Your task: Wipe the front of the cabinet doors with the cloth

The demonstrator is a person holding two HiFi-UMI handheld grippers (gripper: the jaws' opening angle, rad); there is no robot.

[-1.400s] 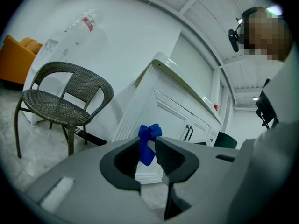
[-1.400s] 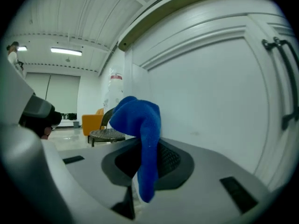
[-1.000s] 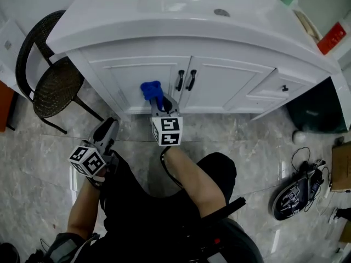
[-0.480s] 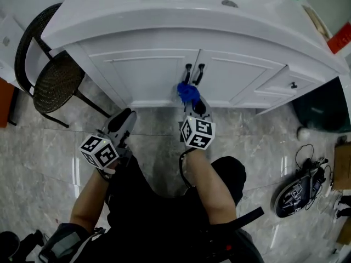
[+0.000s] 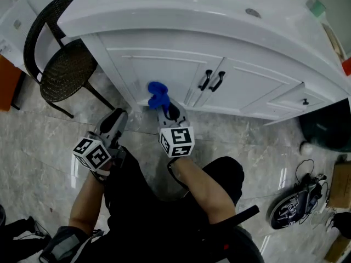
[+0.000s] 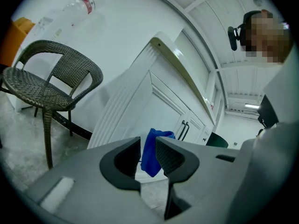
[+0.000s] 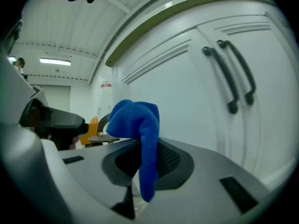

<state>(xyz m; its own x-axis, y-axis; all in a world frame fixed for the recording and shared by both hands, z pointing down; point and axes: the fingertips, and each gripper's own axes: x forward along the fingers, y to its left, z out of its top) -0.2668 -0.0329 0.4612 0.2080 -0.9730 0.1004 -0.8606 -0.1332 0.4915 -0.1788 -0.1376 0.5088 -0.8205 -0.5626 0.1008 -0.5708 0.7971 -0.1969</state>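
Blue cloth (image 5: 157, 93), clamped in the right gripper (image 5: 167, 109), sits bunched at the left cabinet door (image 5: 164, 70), low and left of the black handles (image 5: 213, 81), while the empty left gripper (image 5: 114, 119), jaws slightly parted, hovers farther from them.
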